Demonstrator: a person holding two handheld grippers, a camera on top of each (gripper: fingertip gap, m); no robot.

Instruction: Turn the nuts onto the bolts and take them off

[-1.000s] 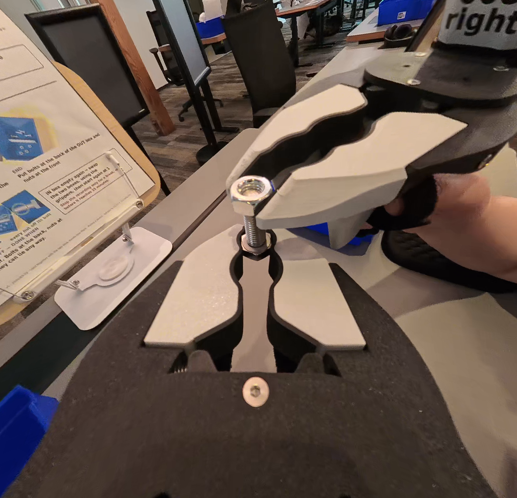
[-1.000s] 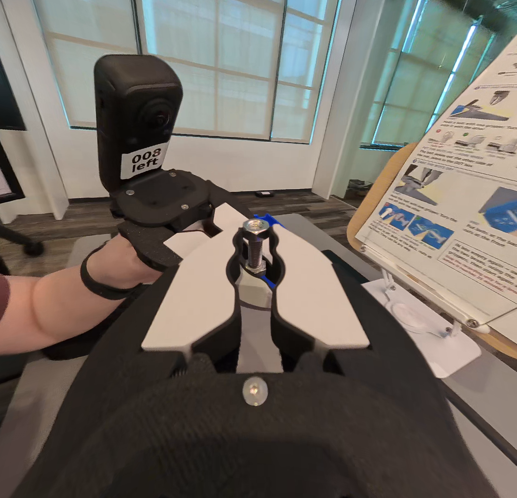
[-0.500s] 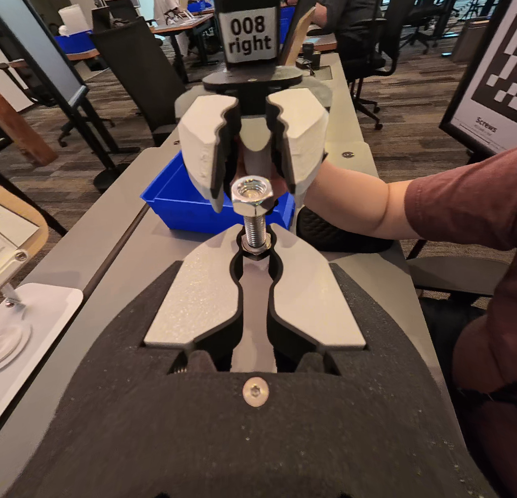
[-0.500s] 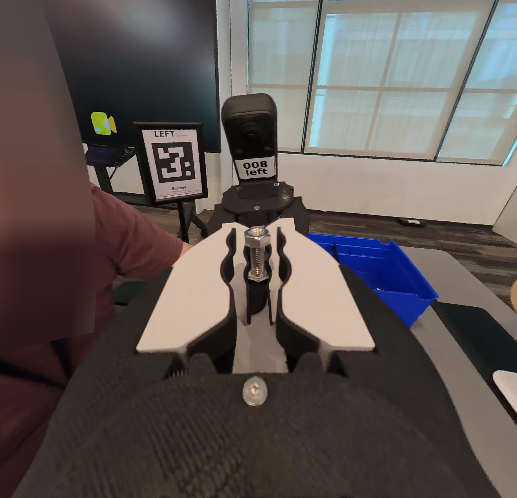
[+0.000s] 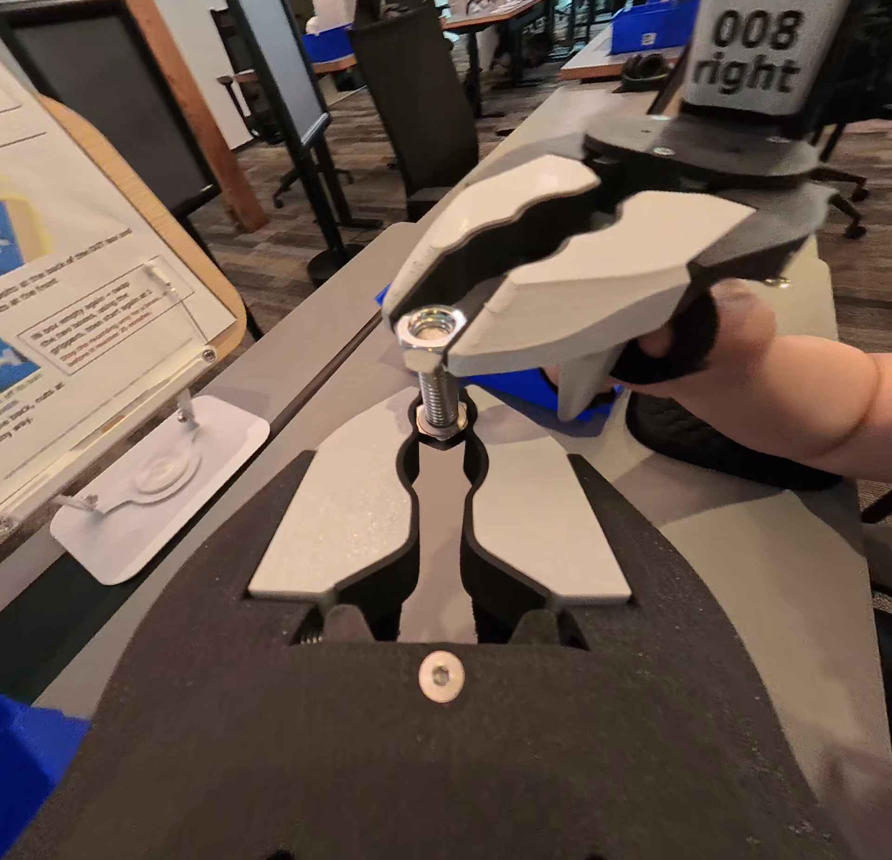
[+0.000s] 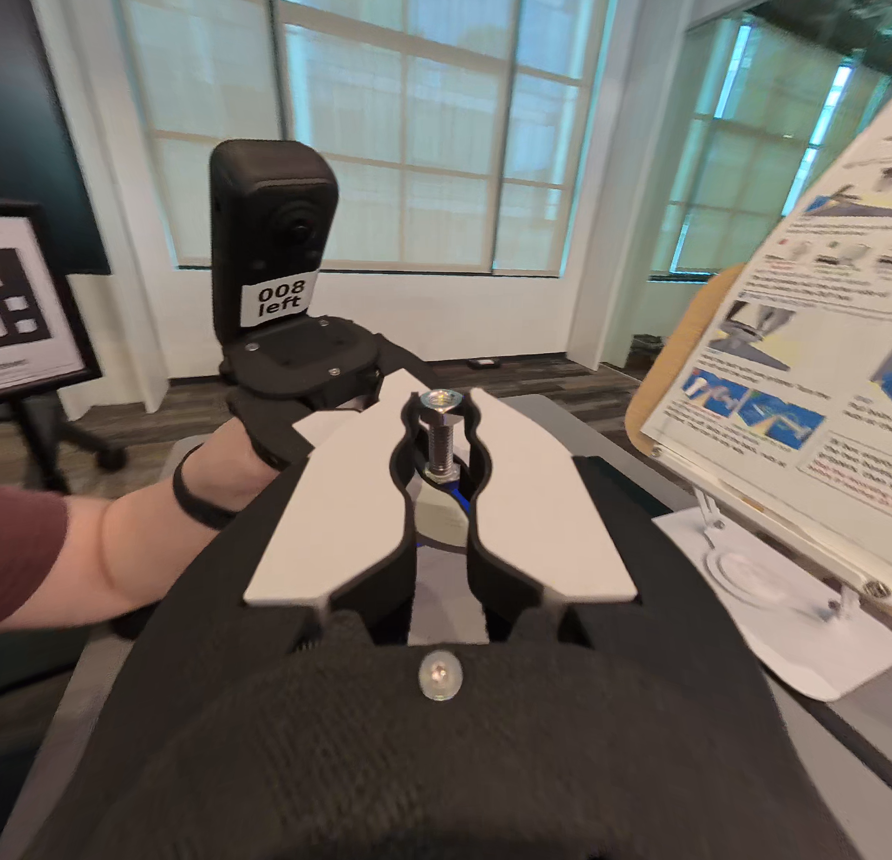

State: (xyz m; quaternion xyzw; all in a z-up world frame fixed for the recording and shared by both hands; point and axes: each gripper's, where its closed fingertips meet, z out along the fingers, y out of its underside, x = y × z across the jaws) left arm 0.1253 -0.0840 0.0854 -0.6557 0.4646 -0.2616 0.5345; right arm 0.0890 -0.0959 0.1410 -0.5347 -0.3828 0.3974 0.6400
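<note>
A steel bolt (image 5: pixel 437 397) stands upright with its hex head (image 5: pixel 440 429) clamped between the tips of my left gripper (image 5: pixel 440 434). A steel nut (image 5: pixel 431 335) sits at the top of the thread. My right gripper (image 5: pixel 429 327) comes in from the right and is shut on the nut. In the right wrist view the nut (image 6: pixel 439 404) sits between the tips of my right gripper (image 6: pixel 439 406), with the bolt (image 6: pixel 440 446) below it. The left gripper (image 6: pixel 441 477) holds the bolt head from the far left side.
An instruction board (image 5: pixel 72 267) on a white base plate (image 5: pixel 159 484) stands at the left of the grey table (image 5: pixel 309 335). A blue bin (image 5: pixel 521 392) lies behind the grippers and another blue bin corner (image 5: pixel 29 759) at the near left. A black pad (image 5: pixel 714 446) lies under the person's forearm. Left tips to right tips: about 6 centimetres.
Half a second ago the right gripper faced mine head-on around the nut. It now sits turned to the right side again, as one second ago. The bolt stays in my left gripper.
</note>
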